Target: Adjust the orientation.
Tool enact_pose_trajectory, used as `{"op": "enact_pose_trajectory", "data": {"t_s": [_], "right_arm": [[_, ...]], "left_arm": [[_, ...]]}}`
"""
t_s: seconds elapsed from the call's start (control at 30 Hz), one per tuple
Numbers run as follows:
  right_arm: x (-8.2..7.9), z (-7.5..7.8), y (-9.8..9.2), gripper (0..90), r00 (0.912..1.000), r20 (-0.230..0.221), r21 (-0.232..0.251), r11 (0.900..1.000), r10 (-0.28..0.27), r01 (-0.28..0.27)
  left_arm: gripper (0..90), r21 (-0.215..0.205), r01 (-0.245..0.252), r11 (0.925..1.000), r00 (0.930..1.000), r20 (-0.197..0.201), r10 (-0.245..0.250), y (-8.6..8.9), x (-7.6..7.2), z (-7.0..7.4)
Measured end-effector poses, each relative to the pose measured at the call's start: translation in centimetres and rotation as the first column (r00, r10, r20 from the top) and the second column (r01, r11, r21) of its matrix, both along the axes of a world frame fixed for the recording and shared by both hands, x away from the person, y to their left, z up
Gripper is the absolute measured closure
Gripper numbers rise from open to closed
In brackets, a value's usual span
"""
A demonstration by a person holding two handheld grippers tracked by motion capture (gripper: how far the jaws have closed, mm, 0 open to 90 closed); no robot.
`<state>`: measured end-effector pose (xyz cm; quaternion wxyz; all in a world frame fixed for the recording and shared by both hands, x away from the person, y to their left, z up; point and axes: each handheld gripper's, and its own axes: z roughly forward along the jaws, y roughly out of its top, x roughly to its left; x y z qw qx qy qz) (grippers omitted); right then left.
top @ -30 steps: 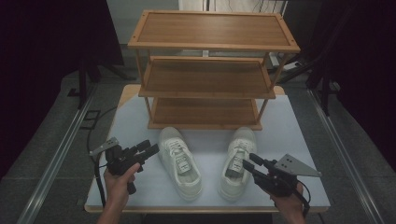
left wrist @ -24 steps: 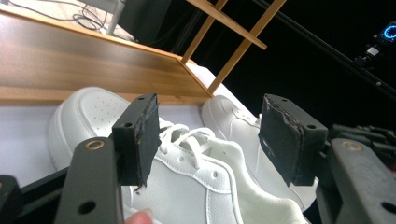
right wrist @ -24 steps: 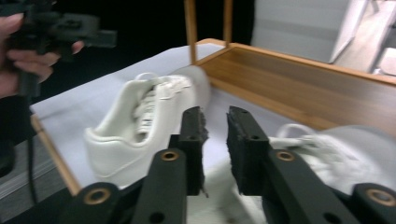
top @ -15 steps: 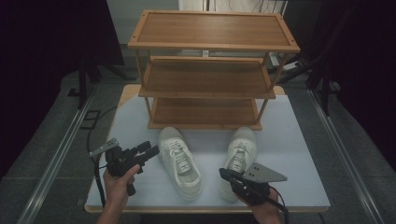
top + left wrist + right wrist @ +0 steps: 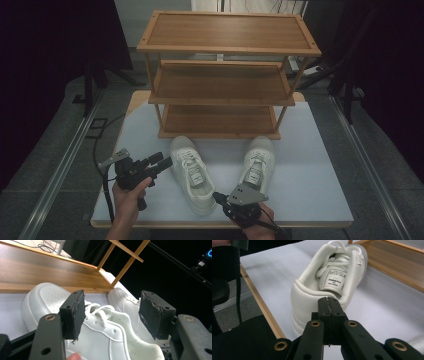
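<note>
On the pale grey desk (image 5: 310,150), before the three-tier wooden rack (image 5: 225,75), two white lace-up sneakers (image 5: 192,172) lie unshelved. My right hand-held gripper (image 5: 328,302), jaws pressed together and empty, sits at the right sneaker's (image 5: 329,282) heel; my left hand-held gripper (image 5: 112,312) stands apart. I judge shelving hasn't begun.
</note>
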<state>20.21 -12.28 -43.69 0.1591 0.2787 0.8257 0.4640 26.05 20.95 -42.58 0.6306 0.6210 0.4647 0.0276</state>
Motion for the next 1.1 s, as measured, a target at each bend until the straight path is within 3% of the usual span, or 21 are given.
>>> {"op": "enact_pose_trajectory", "data": {"t_s": [0.2, 0.5, 0.67, 0.87, 0.93, 1.0, 1.1], "right_arm": [[-0.4, -0.3, 0.3, 90.0, 0.9997, 0.015, -0.012, 1.0, -0.019, 0.019], [-1.1, -0.7, 2.3, 90.0, 0.9987, -0.003, 0.045, 0.998, 0.05, -0.05], [-1.2, -1.1, 5.0, 89.7, 0.9903, -0.03, 0.098, 0.986, 0.136, -0.132], [-0.7, -1.5, 7.7, 89.6, 0.9811, -0.027, 0.126, 0.974, 0.191, -0.186], [-0.6, -1.5, 8.0, 89.6, 0.9803, -0.031, 0.131, 0.973, 0.195, -0.19], [-0.2, -1.7, 8.4, 88.2, 0.9751, -0.058, 0.165, 0.965, 0.214, -0.202], [-0.1, -1.6, 8.2, 84.9, 0.9749, -0.059, 0.171, 0.964, 0.215, -0.202]], "left_arm": [[37.3, 0.002, 0.011, 0.9999, 0.9999, -0.002, -0.011, -0.2, 0.0, 0.0], [37.3, 0.001, 0.01, 0.9999, 0.9999, -0.012, -0.01, -0.3, 0.1, -0.2], [37.3, -0.002, 0.009, 1.0, 0.9999, -0.006, -0.009, 0.2, 0.0, 0.2], [37.3, -0.014, 0.0, 0.9999, 1.0, -0.009, 0.0, 0.9, 0.0, 0.4], [37.5, -0.017, 0.001, 0.9999, 0.9999, -0.012, -0.001, 1.0, 0.0, 0.4], [37.8, -0.019, -0.009, 0.9998, 0.9998, -0.016, 0.009, 1.3, 0.0, 0.4], [37.8, -0.021, -0.011, 0.9997, 0.9998, -0.018, 0.011, 1.4, 0.0, 0.3]]}}
